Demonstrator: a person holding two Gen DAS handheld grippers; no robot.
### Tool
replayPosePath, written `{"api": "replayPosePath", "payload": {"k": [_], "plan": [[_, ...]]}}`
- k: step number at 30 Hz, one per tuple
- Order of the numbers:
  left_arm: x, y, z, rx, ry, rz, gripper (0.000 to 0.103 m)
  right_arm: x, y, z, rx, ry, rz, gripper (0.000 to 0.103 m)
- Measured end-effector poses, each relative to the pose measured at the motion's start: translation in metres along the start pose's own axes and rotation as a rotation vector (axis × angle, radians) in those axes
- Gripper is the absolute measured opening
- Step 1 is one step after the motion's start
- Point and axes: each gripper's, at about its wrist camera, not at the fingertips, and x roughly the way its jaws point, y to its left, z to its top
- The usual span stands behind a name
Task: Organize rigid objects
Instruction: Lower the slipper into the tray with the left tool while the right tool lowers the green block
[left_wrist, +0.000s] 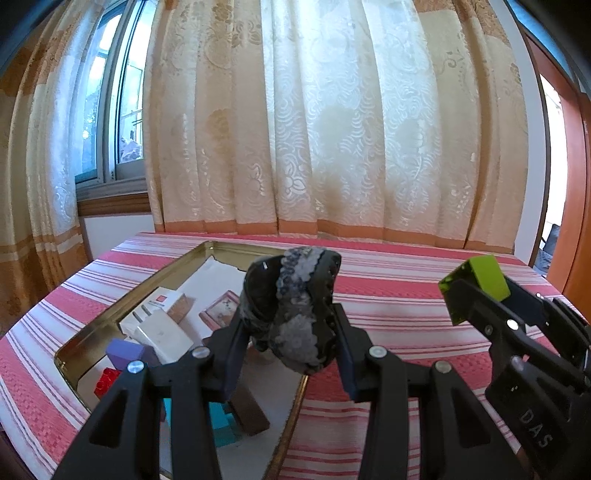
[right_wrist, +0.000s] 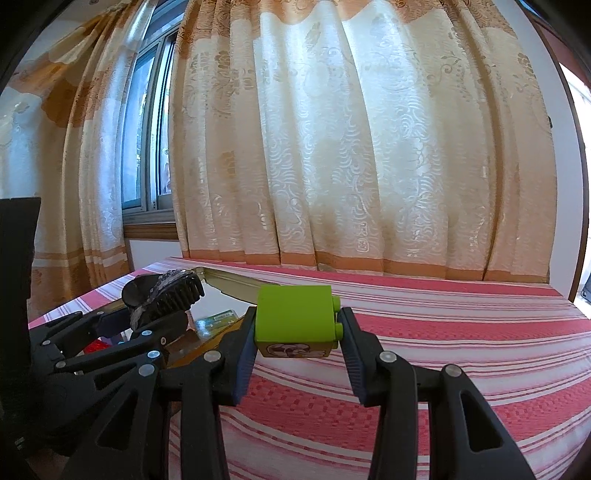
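Note:
My left gripper (left_wrist: 290, 325) is shut on a black hair claw clip with a grey sequin band (left_wrist: 295, 306), held up above the near right part of a gold-rimmed tray (left_wrist: 92, 328). The same hair claw clip (right_wrist: 162, 295) shows at the left of the right wrist view, in the left gripper (right_wrist: 155, 317). My right gripper (right_wrist: 297, 328) is shut on a lime green toy brick (right_wrist: 295, 317) with studs on its right side and a picture underneath, held over the striped cloth. In the left wrist view the green brick (left_wrist: 476, 284) and right gripper (left_wrist: 480, 295) hang to the right of the tray.
The tray holds white boxes (left_wrist: 159, 325), a purple block (left_wrist: 125, 350), a red brick (left_wrist: 107, 380), a teal block (left_wrist: 221, 424), a brown block (left_wrist: 251, 410) and a small picture card (left_wrist: 221, 310). A red and white striped cloth (right_wrist: 443, 354) covers the table. Curtains (left_wrist: 332, 129) hang behind.

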Motion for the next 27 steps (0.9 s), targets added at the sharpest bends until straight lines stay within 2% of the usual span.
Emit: {"api": "replayPosePath", "payload": {"k": [15,27], "plan": [[-0.001,0.011,0.000,-0.015,-0.014,0.009,0.042,0.000,0.013,0.000,-0.012,-0.003,0.022,0.045],[-0.009,0.021,0.000,-0.034,-0.055,0.004,0.042,0.001,0.021,0.000,-0.020,-0.007,0.034,0.045]]}}
